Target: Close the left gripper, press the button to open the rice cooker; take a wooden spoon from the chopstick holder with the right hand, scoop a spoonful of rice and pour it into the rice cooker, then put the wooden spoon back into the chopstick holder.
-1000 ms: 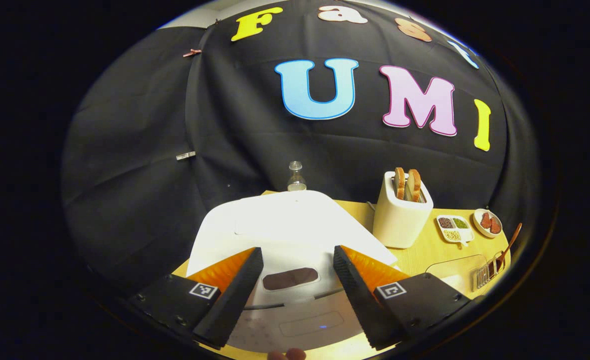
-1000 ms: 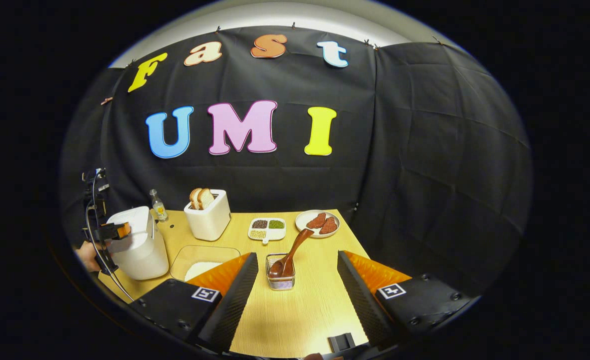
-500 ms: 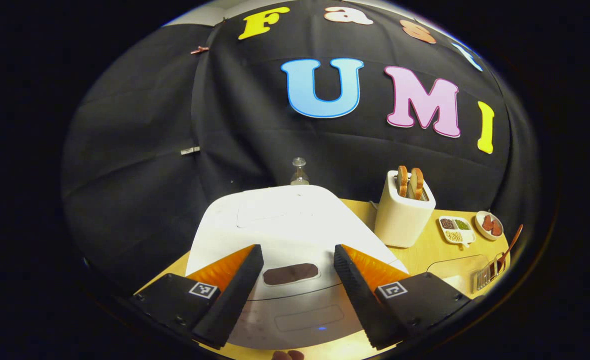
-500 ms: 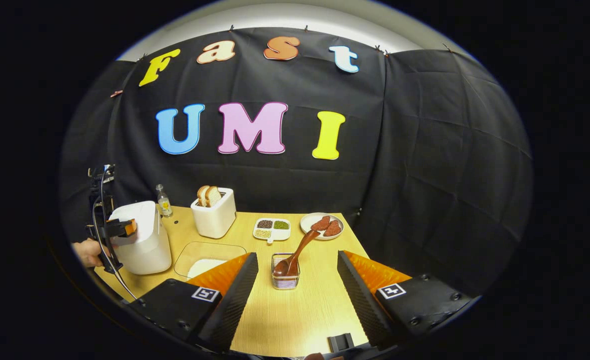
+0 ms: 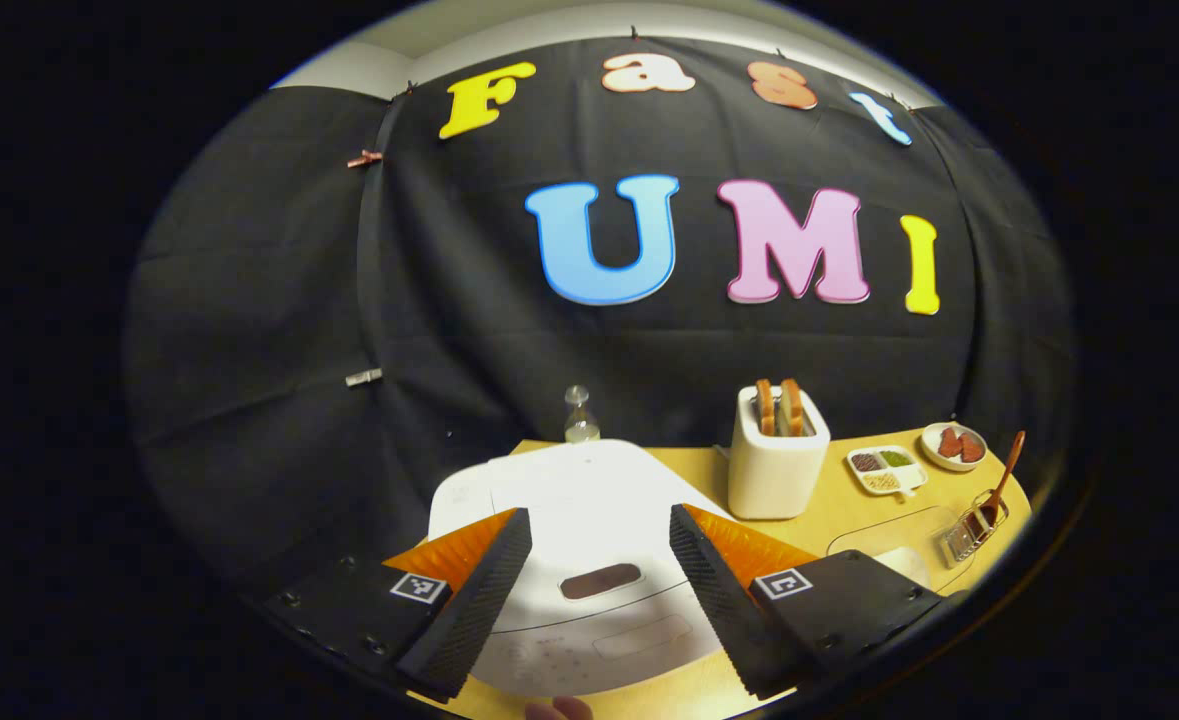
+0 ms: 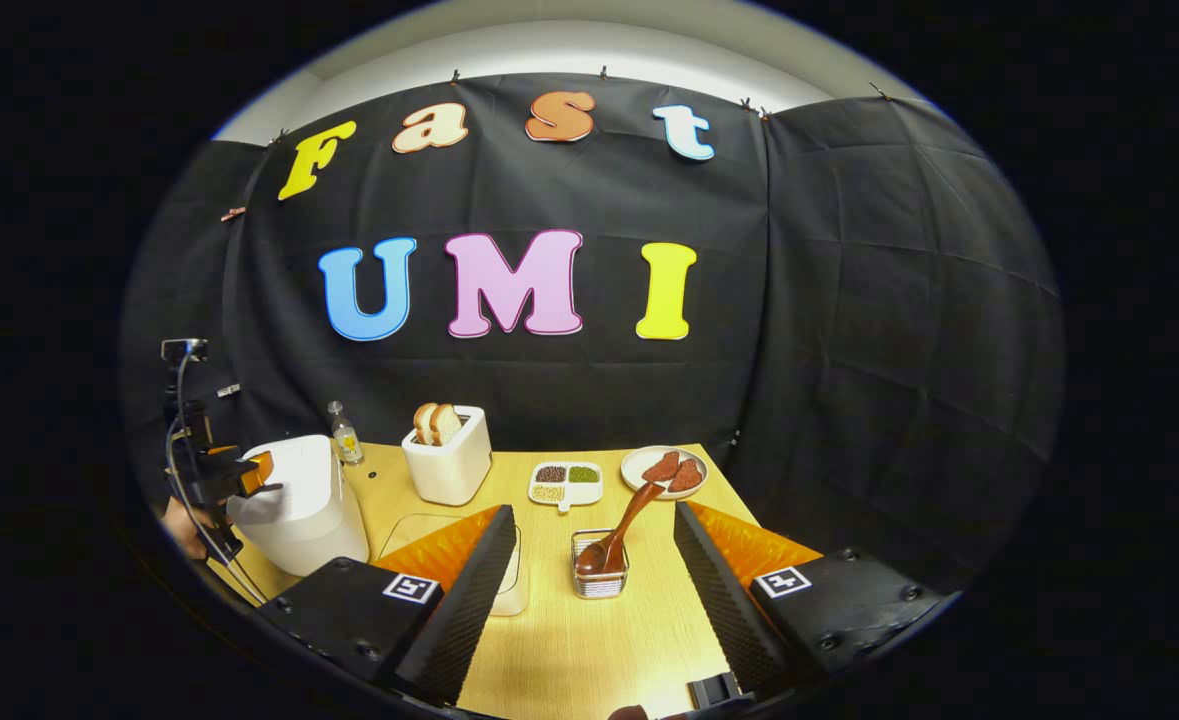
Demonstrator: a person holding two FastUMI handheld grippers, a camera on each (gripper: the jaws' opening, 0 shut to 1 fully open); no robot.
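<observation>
Your left claw [image 5: 594, 590] hangs spread wide above the white rice cooker [image 5: 579, 500], whose lid is down, its fingers either side of the dark oval button [image 5: 600, 581] and touching nothing. Your right claw [image 6: 589, 590] is just as wide and empty over the bench [image 6: 589, 650], with the wooden spoon [image 6: 621, 530] leaning in the chopstick holder [image 6: 599, 580] just ahead between its fingers.

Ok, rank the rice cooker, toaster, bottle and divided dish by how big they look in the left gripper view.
1. rice cooker, though nearest the camera
2. toaster
3. divided dish and bottle: too alike to rank
</observation>
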